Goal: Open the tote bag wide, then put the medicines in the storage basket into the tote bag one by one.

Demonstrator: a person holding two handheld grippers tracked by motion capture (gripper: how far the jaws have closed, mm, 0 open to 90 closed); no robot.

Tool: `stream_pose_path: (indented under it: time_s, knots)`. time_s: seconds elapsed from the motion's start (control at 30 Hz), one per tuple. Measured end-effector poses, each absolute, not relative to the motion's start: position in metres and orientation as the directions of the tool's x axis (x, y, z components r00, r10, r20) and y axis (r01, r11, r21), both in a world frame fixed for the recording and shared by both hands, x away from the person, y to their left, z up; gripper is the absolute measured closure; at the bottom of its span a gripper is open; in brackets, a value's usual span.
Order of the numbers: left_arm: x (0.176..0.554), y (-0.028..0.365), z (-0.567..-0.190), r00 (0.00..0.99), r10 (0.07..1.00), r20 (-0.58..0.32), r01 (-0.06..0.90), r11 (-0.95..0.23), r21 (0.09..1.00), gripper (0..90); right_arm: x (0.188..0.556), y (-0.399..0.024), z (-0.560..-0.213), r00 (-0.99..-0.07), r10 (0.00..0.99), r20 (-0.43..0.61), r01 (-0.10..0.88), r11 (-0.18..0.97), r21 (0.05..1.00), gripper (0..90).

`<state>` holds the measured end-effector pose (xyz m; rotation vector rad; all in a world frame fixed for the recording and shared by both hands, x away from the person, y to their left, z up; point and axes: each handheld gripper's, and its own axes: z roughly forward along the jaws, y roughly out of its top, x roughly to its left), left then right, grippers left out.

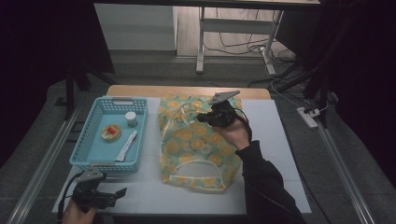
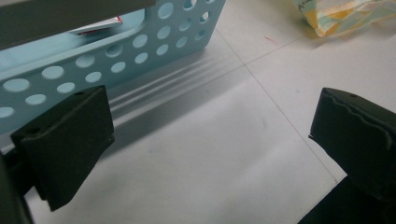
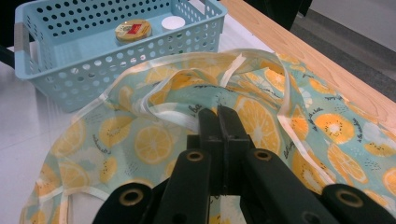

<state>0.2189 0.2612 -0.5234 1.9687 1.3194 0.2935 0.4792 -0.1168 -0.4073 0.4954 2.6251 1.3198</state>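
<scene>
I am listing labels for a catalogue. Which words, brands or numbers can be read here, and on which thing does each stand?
None can be read.
Bag: small dark script between the fruit slices, too small.
Round tin: red and yellow label, blurred.
Tube: print too small.

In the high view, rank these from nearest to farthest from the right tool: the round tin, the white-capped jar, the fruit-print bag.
From the right tool:
1. Fruit-print bag, directly under it.
2. White-capped jar, in the blue basket, far end.
3. Round tin, left of the jar, basket middle.
</scene>
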Motion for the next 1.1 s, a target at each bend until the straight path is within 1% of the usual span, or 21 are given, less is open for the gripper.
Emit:
stream_pose_path:
  time_s: [0.23, 0.37, 0.7, 0.97, 1.1]
  knots:
    - [0.218, 0.261, -0.523, 0.445, 0.875, -0.192, 0.696, -0.203, 0.689, 0.0, 0.479, -0.117, -0.409, -0.930, 0.367, 0.010, 0.226, 0.551, 0.803, 90.0]
    - [0.217, 0.262, -0.522, 0.441, 0.876, -0.194, 0.698, -0.198, 0.688, 0.0, 0.479, -0.118, -0.410, -0.935, 0.353, -0.007, 0.208, 0.567, 0.797, 90.0]
    - [0.216, 0.264, -0.516, 0.431, 0.882, -0.191, 0.688, -0.184, 0.702, 0.0, 0.478, -0.118, -0.413, -0.931, 0.365, 0.004, 0.219, 0.548, 0.808, 90.0]
    - [0.218, 0.264, -0.508, 0.462, 0.868, -0.180, 0.657, -0.199, 0.727, 0.0, 0.478, -0.120, -0.412, -0.926, 0.377, -0.004, 0.218, 0.543, 0.811, 90.0]
    - [0.219, 0.267, -0.504, 0.477, 0.858, -0.191, 0.646, -0.195, 0.739, 0.0, 0.478, -0.120, -0.412, -0.927, 0.374, -0.001, 0.217, 0.542, 0.812, 90.0]
